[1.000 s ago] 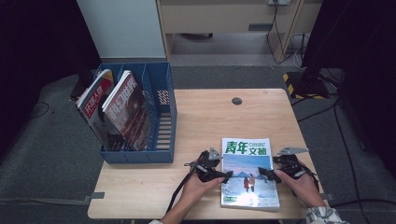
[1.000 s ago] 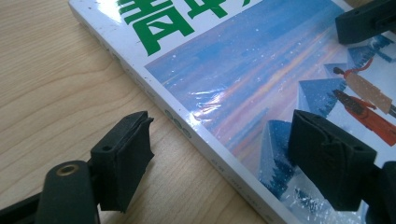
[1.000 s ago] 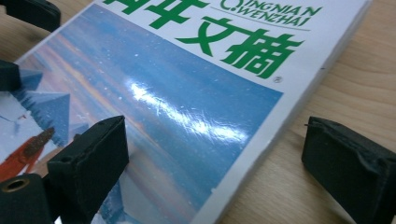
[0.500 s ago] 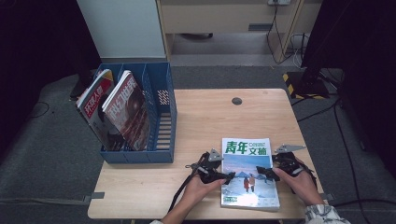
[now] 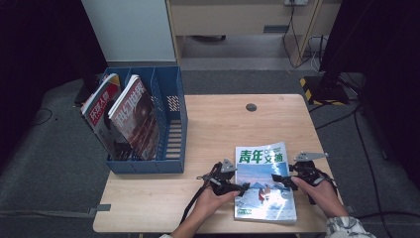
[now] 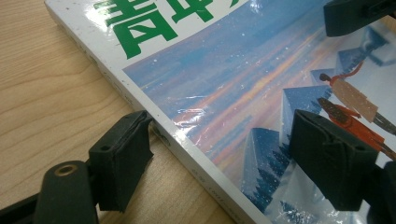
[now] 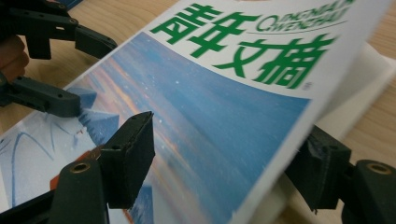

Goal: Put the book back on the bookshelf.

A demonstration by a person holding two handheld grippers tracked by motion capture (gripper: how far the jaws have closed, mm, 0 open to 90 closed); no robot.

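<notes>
A magazine [image 5: 265, 181] with a green title and a blue cover lies flat near the table's front right. My left gripper [image 5: 241, 187] sits at its spine side. In the left gripper view its jaws [image 6: 224, 161] stand wide: one on the wood beside the spine, the other over the cover. My right gripper [image 5: 278, 179] is at the magazine's right edge. Its jaws have just been closing, and in the right gripper view [image 7: 224, 163] the raised cover edge [image 7: 280, 135] passes between them, one jaw above it and one beneath, with a gap on both sides.
A blue file rack [image 5: 171, 129] stands at the table's left and holds two upright magazines [image 5: 136, 116] in its left slots. A small dark round cap [image 5: 251, 107] sits in the wooden tabletop [image 5: 223, 124] near the back. Dark floor and cables surround the table.
The right gripper's jaws have narrowed around the magazine's right edge and shifted slightly inward. The left gripper and the magazine's spine have stayed where they were.
</notes>
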